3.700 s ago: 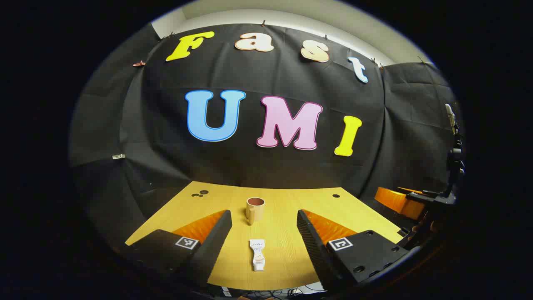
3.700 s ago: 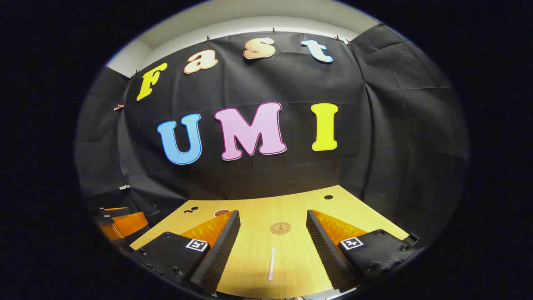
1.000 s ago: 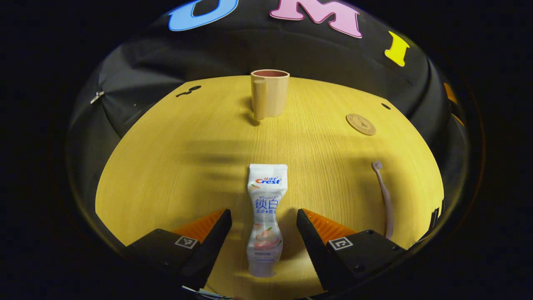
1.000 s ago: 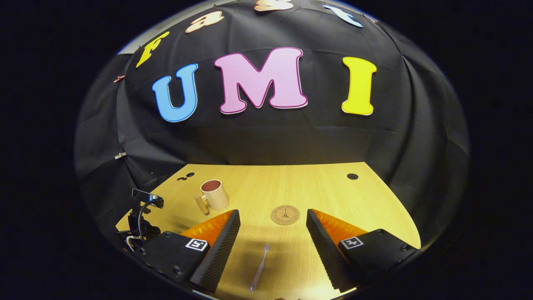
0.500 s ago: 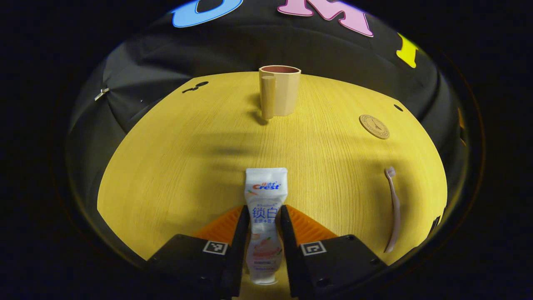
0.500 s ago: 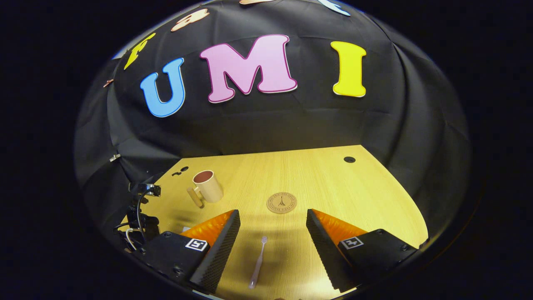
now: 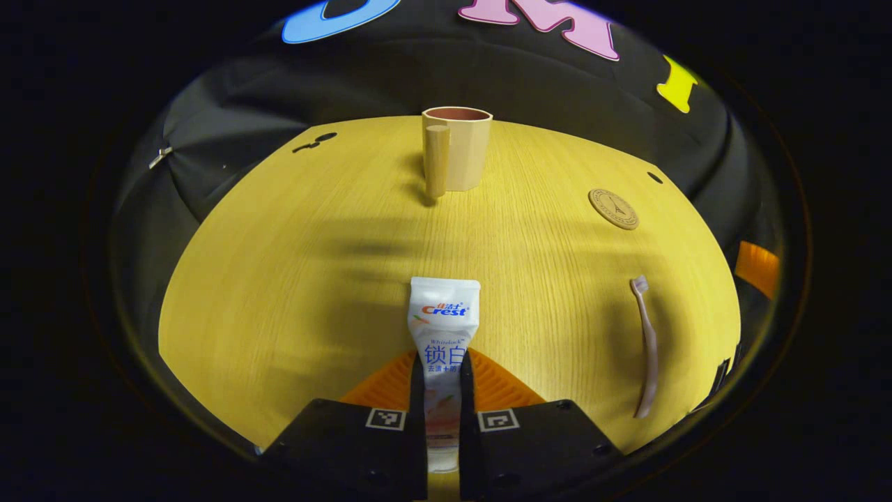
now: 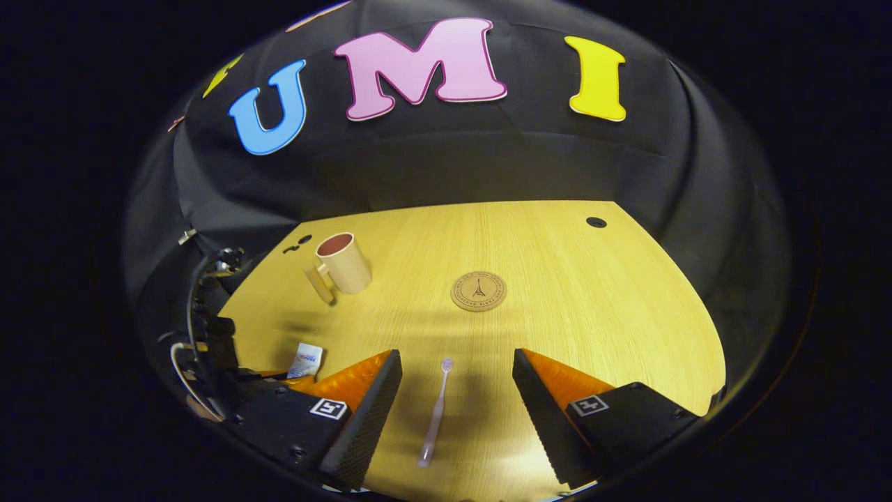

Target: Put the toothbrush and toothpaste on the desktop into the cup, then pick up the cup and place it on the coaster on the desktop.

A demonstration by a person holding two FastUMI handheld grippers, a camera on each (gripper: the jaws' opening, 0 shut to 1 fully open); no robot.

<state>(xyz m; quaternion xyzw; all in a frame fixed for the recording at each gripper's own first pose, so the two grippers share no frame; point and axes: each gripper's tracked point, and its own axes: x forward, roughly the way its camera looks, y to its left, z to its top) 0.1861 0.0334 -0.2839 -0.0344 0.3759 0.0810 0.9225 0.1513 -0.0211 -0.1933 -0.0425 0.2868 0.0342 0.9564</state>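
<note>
A: Counter (image 7: 279,279) first: cup (image 7: 456,148) upright at the far side, coaster (image 7: 613,208) apart to its right, both bare.

B: Change? Left gripper (image 7: 442,390) jaws, wide a second ago, now clamp the toothpaste (image 7: 443,328) lying flat. First pick secured, I judge.

A: Right gripper (image 8: 456,390) jaws spread, straddling the toothbrush (image 8: 436,411), untouched.

Both sets of tongs look alike: the left tongs (image 7: 442,390) and the right tongs (image 8: 456,408) each have black bodies with small screw holes. A square black-and-white marker sits on top of each finger. The fingers (image 8: 366,411) have orange ribbed outer faces and black textured inner pads
</note>
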